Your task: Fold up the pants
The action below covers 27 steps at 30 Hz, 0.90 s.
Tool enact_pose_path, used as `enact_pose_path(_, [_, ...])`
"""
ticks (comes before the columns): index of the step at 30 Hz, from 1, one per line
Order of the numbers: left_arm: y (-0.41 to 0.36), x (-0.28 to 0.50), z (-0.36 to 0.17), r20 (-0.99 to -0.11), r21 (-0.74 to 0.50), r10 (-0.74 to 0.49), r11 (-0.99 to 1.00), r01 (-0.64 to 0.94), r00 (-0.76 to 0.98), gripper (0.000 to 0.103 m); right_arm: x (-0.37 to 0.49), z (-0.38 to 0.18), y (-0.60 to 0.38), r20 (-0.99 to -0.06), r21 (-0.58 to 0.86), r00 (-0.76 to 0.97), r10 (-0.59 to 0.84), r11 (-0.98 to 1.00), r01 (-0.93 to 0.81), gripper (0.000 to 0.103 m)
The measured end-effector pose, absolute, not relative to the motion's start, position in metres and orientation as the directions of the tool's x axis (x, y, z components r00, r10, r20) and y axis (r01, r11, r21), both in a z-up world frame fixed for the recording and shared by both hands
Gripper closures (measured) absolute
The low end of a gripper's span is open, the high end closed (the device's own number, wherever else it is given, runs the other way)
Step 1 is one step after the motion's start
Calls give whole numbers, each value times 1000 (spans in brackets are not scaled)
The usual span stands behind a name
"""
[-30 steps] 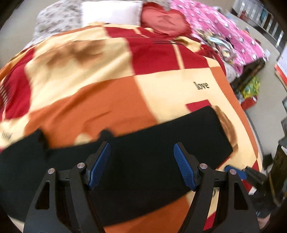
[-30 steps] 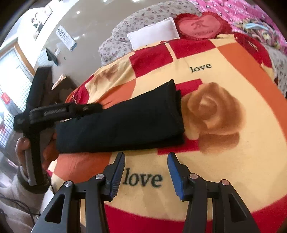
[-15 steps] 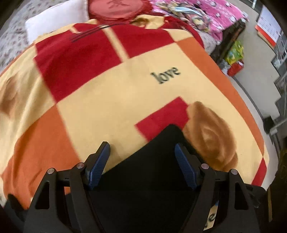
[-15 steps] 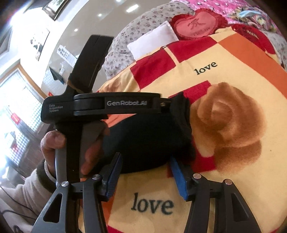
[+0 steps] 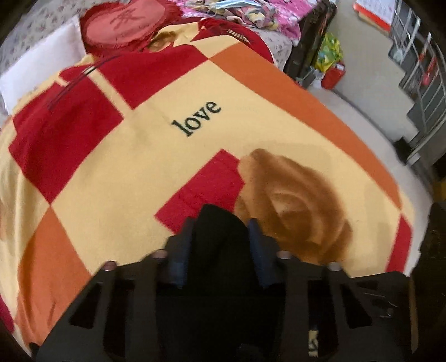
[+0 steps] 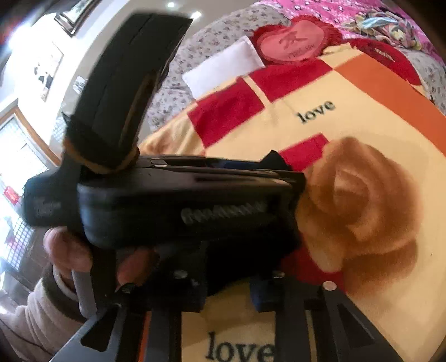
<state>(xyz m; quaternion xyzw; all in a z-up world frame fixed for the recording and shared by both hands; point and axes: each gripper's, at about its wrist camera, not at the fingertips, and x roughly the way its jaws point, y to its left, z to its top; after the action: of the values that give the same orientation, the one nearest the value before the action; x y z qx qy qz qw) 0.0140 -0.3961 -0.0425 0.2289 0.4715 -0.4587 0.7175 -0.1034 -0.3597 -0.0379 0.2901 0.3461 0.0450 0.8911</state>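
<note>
The black pants [image 5: 220, 245] lie folded on the patchwork blanket [image 5: 139, 156]. In the left wrist view my left gripper [image 5: 221, 236] is shut on the pants' far end, a black fold poking out between the blue fingers [image 5: 256, 236]. In the right wrist view the left gripper's black body [image 6: 178, 203] fills the middle, held by a hand [image 6: 67, 250], and hides most of the pants [image 6: 276, 161]. My right gripper [image 6: 228, 289] sits at the pants' near edge with black cloth between its blurred fingers.
The blanket bears "love" lettering [image 5: 196, 118] and a brown rose print [image 5: 292, 206]. A red heart cushion [image 5: 125, 22] and a white pillow [image 6: 223, 66] lie at the bed's head. The floor and metal shelving [image 5: 418, 78] are off the bed's right edge.
My left gripper has moved right along the pants to their far end and closed on it. My right gripper has moved in to the pants' near edge and narrowed.
</note>
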Motion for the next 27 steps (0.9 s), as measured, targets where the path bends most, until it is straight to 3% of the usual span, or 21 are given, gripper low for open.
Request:
enact_pose_path(4, [-368,26,-14,-849,-184,-517,492,851,115,83,-101,-11,-344,-550,509,782,294,860,35,88])
enact_pose_path(10, [-266,38,44,-770,-216,-595,584,783,232,83,-86,38,-283,-497,433,771,399,884,-178,91])
enact_pose_path(13, [-199,45,49,-758,-222,-575,671,708,307,83,-69,39,-240,-493,420,725,481,861,-286,91])
enact_pose_path(16, [-140,50,34,-770,-225,-519,766,602,373,83,-46,19,-183,-550,403,622,557,830,-387,91])
enact_pose_path(20, [-67,59,1,-809,-275,-445,864,422,384,83,-31,-18,-137,-677,386,468,568,815,-432,83])
enact_pose_path(22, [-45,59,-8,-810,-295,-434,882,367,395,83,-45,-13,-135,-651,420,416,635,758,-500,72])
enact_pose_path(24, [-34,51,-11,-806,-305,-434,887,346,402,72,-58,4,-148,-615,434,435,658,743,-509,65])
enact_pose_path(27, [-28,38,-10,-781,-351,-471,874,336,410,54,-65,27,-181,-569,392,578,585,811,-435,64])
